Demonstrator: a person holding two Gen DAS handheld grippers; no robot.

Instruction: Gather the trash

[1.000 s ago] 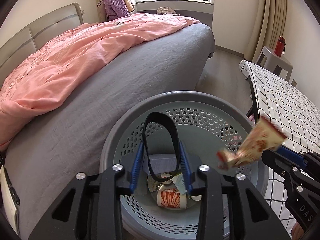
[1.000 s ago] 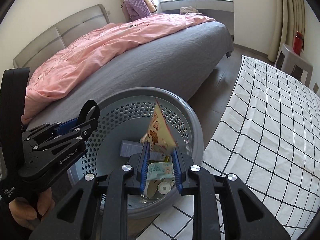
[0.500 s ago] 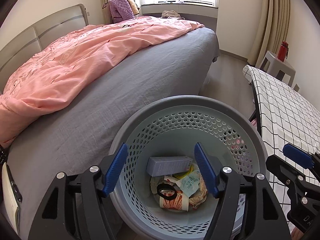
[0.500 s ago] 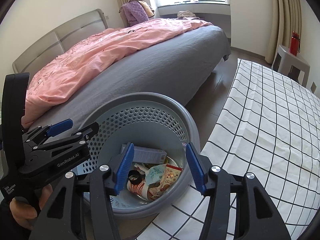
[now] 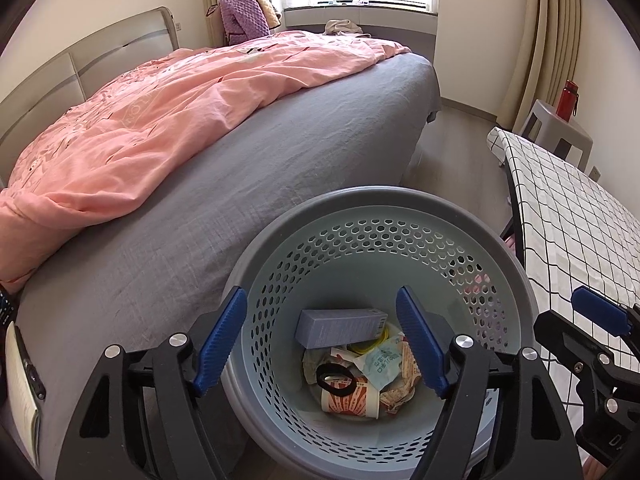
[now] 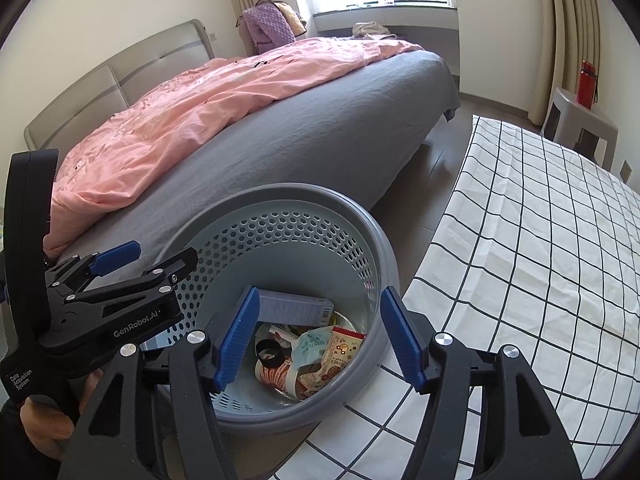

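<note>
Above the perforated laundry basket (image 5: 500, 264), left gripper (image 5: 322, 344) and right gripper (image 6: 318, 338) are gaping empty, jaws just widening; snack wrapper (image 6: 340, 354) is lying inside.

One basket (image 5: 376, 216); inside: one box (image 5: 340, 326), one cup (image 5: 350, 398), one black ring (image 5: 335, 374), two wrappers (image 6: 340, 354).

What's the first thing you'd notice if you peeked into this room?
The big pink blanket rumpled over the grey bed grabs the eye first. Right below, a round holey bin stands beside the bed, with a cup, wrappers and a box at its bottom.
</note>
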